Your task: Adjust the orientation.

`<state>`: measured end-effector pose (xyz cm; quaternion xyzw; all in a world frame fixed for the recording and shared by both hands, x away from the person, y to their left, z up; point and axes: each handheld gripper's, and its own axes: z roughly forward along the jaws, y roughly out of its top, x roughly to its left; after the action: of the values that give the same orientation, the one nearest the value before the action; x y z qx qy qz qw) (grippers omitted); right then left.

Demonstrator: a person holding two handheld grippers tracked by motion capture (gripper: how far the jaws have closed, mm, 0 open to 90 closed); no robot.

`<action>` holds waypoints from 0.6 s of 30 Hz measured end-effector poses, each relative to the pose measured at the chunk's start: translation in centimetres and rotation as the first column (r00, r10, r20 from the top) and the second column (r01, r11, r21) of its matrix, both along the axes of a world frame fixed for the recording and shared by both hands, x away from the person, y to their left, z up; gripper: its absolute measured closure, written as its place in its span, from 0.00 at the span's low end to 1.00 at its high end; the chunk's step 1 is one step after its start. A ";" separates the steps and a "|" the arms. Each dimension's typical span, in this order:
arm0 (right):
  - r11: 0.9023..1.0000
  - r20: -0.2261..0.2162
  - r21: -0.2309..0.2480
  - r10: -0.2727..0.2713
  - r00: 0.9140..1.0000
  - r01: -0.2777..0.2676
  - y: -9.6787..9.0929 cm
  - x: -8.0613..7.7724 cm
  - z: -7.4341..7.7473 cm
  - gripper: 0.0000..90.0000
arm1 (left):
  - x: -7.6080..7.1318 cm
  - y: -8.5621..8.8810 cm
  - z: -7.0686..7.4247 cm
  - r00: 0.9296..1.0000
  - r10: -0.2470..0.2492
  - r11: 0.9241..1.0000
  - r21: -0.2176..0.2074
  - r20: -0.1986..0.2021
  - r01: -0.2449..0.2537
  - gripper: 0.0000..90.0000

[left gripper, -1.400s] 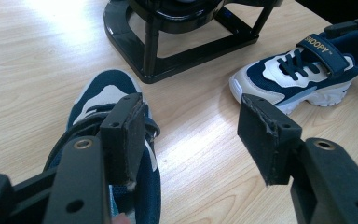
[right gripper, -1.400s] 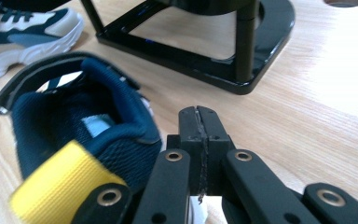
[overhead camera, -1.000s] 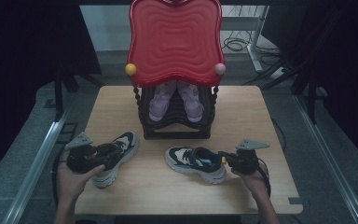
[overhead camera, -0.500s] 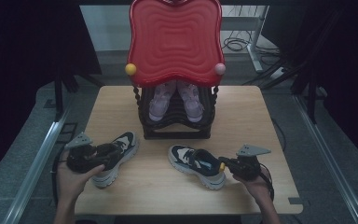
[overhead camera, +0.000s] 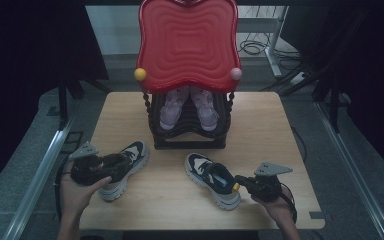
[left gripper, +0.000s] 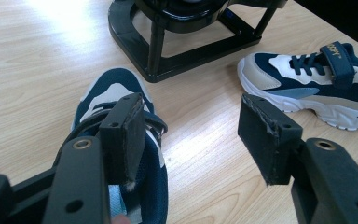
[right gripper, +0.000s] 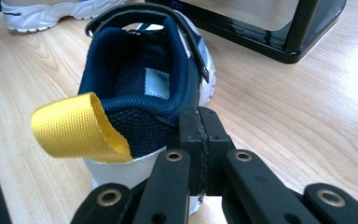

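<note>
Two navy, white and beige sneakers lie on the wooden table (overhead camera: 260,130). My left gripper (overhead camera: 111,162) rests over the left sneaker (overhead camera: 130,162), open. In the left gripper view the gripper (left gripper: 191,102) has one pad over that sneaker's (left gripper: 107,88) collar and the other above bare table. The right sneaker (overhead camera: 207,175) points toe-first toward the rack. My right gripper (overhead camera: 240,182) is at its heel. In the right gripper view the gripper (right gripper: 200,114) is shut, pads together, tips against the sneaker's (right gripper: 140,74) heel collar beside a yellow pull loop (right gripper: 74,123).
A black shoe rack (overhead camera: 187,135) with a red wavy top (overhead camera: 187,45) stands at the table's back centre. A pair of pink shoes (overhead camera: 187,107) sits inside it. Its base (right gripper: 270,32) lies just beyond the right sneaker. The table's near edge is close behind both hands.
The right gripper has moved toward the table's near edge. The right sneaker's heel swung with it, so the shoe now lies diagonally. The left gripper and left sneaker kept still.
</note>
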<state>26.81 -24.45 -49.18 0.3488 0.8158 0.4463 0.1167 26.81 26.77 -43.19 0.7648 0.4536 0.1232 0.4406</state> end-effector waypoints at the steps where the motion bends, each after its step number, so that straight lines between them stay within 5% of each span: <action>1: 1.000 -0.001 0.002 0.002 1.000 -0.002 0.0 -0.1 0.0 1.00 | 0.0 0.0 0.0 1.000 0.000 1.000 0.000 0.000 0.000 0.46; 12: 1.000 0.001 0.007 0.007 1.000 -0.007 0.0 -0.7 -0.1 1.00 | 0.0 -0.1 0.0 1.000 -0.003 1.000 0.002 0.000 0.003 0.46; 18: 0.999 0.025 0.030 -0.040 0.999 0.040 -0.3 -0.6 0.3 0.99 | 0.0 0.1 0.0 1.000 0.004 1.000 0.000 0.002 -0.004 0.46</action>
<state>26.20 -24.79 -48.89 0.3610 0.8005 0.4602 0.1308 26.80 26.91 -43.18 0.7639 0.4546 0.1249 0.4407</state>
